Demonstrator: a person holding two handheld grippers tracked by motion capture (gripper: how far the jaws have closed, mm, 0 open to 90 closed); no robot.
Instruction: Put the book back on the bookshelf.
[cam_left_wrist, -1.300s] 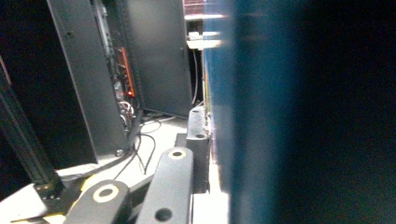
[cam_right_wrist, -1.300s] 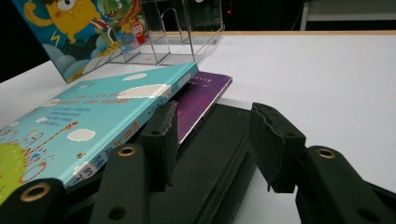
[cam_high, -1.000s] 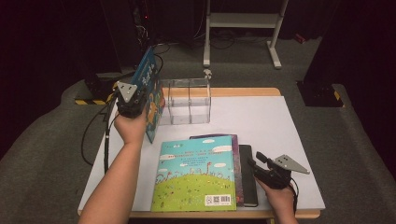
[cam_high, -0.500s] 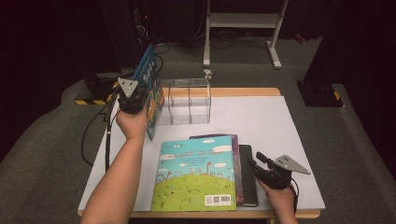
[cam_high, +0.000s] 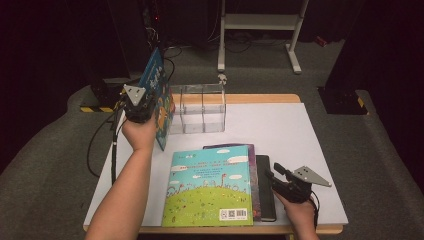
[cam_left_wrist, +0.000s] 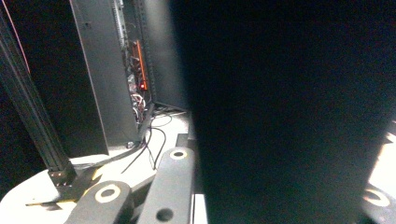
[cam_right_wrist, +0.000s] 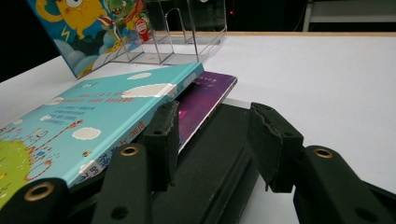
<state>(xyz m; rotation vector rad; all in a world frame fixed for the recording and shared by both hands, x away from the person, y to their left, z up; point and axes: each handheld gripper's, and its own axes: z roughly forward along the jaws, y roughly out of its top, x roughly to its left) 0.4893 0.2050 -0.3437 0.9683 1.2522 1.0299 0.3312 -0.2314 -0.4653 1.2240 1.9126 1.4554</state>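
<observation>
My left gripper (cam_high: 145, 100) holds a blue picture book (cam_high: 159, 85) upright at the table's far left, beside a clear acrylic divider box (cam_high: 200, 107). In the left gripper view one finger (cam_left_wrist: 166, 186) presses against the book's dark cover (cam_left_wrist: 289, 116). Near the front edge lies a stack: a cyan and green book (cam_high: 210, 185) on a purple book (cam_high: 252, 175), with a black book (cam_high: 265, 190) beside them. My right gripper (cam_high: 274, 172) rests at the black book's right side. Its jaws stand open, straddling the black book (cam_right_wrist: 219, 149).
The white table (cam_high: 300, 140) has bare room at the right and behind the stack. A cable (cam_high: 112, 150) trails off the left edge from the left gripper. Beyond the table stand a metal frame (cam_high: 260, 25) and dark equipment racks.
</observation>
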